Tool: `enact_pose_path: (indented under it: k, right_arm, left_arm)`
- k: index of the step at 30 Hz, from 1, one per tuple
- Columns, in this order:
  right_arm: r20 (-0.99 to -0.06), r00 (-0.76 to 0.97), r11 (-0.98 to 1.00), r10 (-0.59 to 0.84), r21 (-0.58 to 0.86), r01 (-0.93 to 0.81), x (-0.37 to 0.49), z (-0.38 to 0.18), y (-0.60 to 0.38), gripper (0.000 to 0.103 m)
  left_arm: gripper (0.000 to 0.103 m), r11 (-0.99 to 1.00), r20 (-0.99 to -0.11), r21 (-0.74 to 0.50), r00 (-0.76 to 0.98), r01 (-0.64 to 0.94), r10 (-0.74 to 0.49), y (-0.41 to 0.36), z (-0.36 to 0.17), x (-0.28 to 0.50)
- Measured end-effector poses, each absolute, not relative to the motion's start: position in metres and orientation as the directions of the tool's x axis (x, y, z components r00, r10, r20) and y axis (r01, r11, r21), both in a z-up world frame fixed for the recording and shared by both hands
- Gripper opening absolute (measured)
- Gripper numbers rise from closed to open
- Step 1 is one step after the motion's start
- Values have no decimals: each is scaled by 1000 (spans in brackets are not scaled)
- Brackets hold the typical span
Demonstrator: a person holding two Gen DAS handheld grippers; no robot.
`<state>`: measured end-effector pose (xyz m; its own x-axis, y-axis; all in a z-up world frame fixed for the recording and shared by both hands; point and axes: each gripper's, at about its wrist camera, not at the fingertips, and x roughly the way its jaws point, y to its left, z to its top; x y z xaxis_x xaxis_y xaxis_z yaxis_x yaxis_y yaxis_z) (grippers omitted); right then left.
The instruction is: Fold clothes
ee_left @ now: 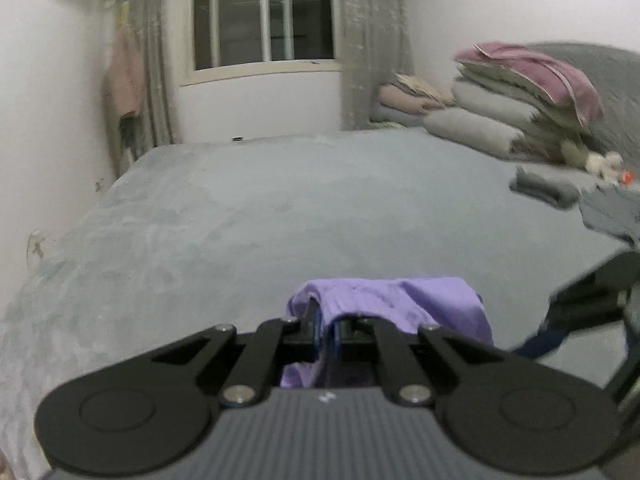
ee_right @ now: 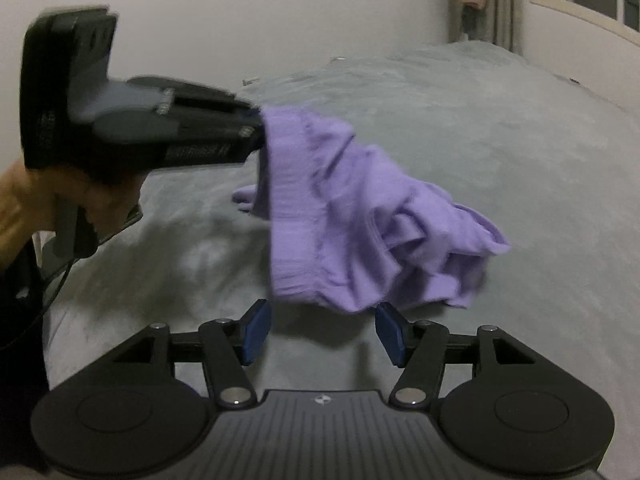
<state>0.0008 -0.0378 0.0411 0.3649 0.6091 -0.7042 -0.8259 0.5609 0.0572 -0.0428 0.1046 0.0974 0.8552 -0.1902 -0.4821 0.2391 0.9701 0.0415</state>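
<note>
Two grippers over a grey bed cover (ee_left: 248,216), one lilac garment (ee_right: 340,208) between them. Left gripper (ee_left: 326,330) clenched tight on a bunched edge of the garment: in its own view the cloth is pinched between the blue pads (ee_left: 318,326), some spilling ahead of the jaws and some drooping back under them. From the right wrist view the same gripper comes in from the left, a hand (ee_right: 100,200) on its grip, garment hanging from its tips, crumpled, lower end draping down right toward the cover; can't tell if that end touches.

Right gripper (ee_right: 322,330) released, jaws standing apart, nothing between the pads. Garment's lower hem hangs just ahead of and above the jaw gap; the right pad (ee_right: 390,334) sits right at the hem, contact unclear. No earlier frame, motion blur on cloth and left gripper.

Open room: ahead of the left jaws a wide bare stretch of cover runs to the far wall under the window (ee_left: 264,16). Ahead-left the cover's edge meets a white wall (ee_left: 48,120). Ahead-right, well apart: stacked bedding (ee_left: 516,96), a small folded grey piece (ee_left: 544,186), another grey cloth (ee_left: 612,208) near the frame edge. Right gripper shows at the far right of that view, blurred. Beyond the right jaws, past the garment, plain cover up to the wall and curtain (ee_right: 504,4)
</note>
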Motion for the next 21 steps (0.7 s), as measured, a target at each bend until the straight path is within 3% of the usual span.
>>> enact_pose_path:
  k: [3,5,8,10,17,21]
  right_arm:
    - [-685,411,546,602,-22,-837,-8,38,-21,57]
    - [-645,474,570,600,-70,-819,-11,42,-16,51]
    - [-566,566,622,599,-116,-774,-14,52,-15,30]
    - [-518,611,647,599,-136,-750,-15,57,-15,7]
    - [-373,690,728,620,-53,-683,-7,80,-34,3]
    - [-385,666,694,639,-86,-715,-6,82,-39,3]
  left_arm:
    - [5,976,-461,29,870,214,-177,114,105,-40]
    - [5,977,-460,14,869,214,-184,119,108,-39]
    - [5,976,-471,3,861,216,-189,121,109,-38]
    - [5,977,-480,-5,857,214,-190,123,110,-36]
    - [5,978,-524,44,838,204,-151,120,103,-38]
    - [5,980,-527,36,838,194,-146,121,104,-39]
